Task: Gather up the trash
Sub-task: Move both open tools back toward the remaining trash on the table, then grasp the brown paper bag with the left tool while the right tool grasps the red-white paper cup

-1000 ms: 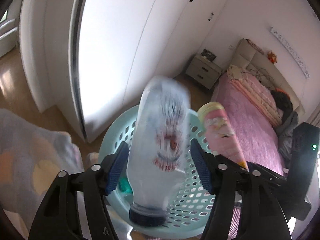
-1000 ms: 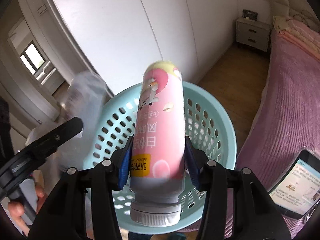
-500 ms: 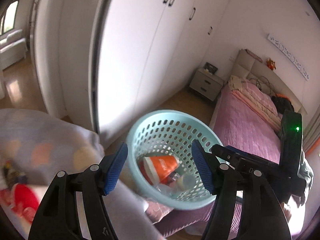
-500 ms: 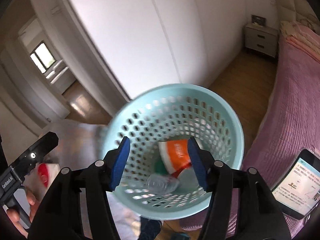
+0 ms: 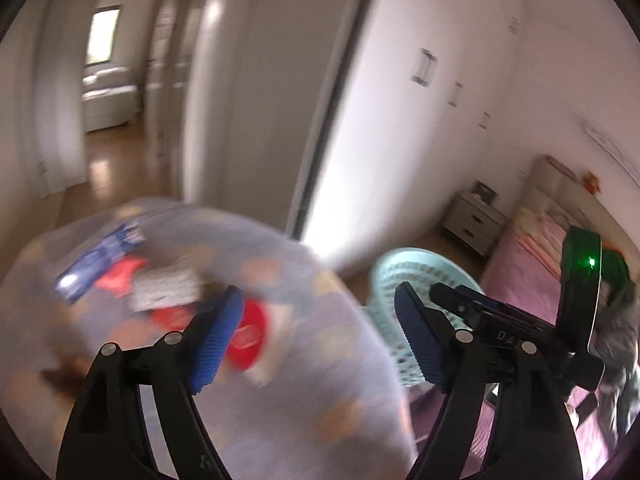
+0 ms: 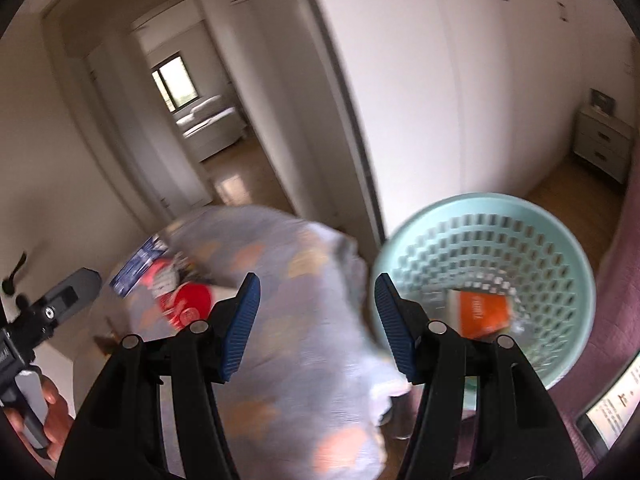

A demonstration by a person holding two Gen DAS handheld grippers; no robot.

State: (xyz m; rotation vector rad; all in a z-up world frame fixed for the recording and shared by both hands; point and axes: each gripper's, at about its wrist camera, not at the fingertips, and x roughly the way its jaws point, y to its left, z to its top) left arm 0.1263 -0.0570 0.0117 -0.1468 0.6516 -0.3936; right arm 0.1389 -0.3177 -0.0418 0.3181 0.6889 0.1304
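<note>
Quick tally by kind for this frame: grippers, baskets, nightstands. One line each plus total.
Grippers: 2, left gripper and right gripper, both empty.
Baskets: 1, the teal basket.
Nightstands: 1, the nightstand by the wardrobe wall.
Total: 4

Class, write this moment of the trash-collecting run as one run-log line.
left gripper: open, jaws just widened, empty | right gripper: open, empty | basket: holds orange-labelled item | red trash: on patterned cover

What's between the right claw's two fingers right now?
Nothing held. In the right wrist view the right claw stands open; behind the gap shows only the patterned bedding, with the teal basket off to one side.
</note>
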